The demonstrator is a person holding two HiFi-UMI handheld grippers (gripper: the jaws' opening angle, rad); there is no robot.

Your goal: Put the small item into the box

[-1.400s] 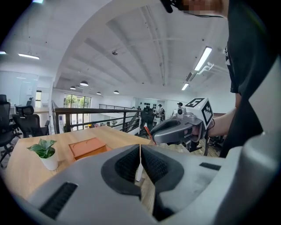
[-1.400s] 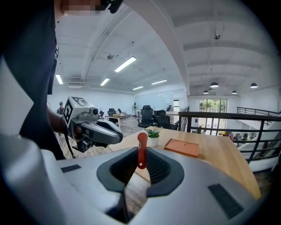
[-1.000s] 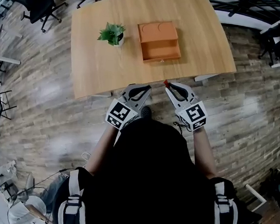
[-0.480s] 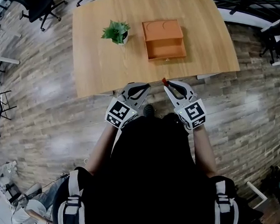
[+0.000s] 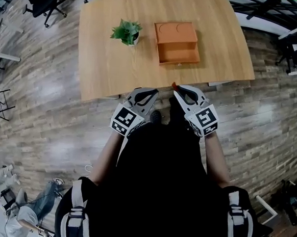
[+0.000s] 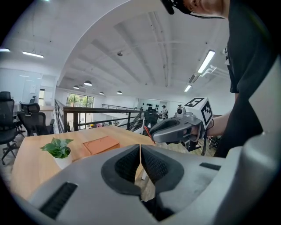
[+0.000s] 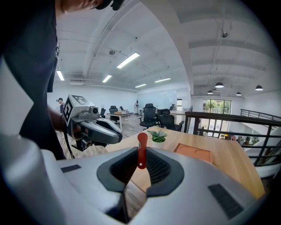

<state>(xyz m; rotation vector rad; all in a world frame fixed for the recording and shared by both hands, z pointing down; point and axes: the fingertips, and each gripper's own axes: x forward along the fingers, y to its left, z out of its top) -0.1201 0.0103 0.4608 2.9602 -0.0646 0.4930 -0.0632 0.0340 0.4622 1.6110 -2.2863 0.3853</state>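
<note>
An orange box (image 5: 177, 43) with its drawer pulled out toward me stands on the wooden table (image 5: 107, 61); it also shows as the orange box (image 6: 101, 144) and the orange box (image 7: 193, 154). My right gripper (image 5: 176, 90) is shut on a small red item (image 7: 141, 150) that sticks up between its pads; the red item's tip (image 5: 174, 85) shows at the table's near edge. My left gripper (image 5: 151, 94) is shut with nothing in it, beside the right one. Both grippers hover at the table's near edge, well short of the box.
A small potted plant (image 5: 127, 32) stands on the table left of the box. Office chairs (image 5: 37, 2) stand at the far left, and a railing runs beyond the table. The floor is wood plank.
The view has crept forward: table and box sit slightly lower and to the right in the head view. Both grippers keep their pose and grip.
</note>
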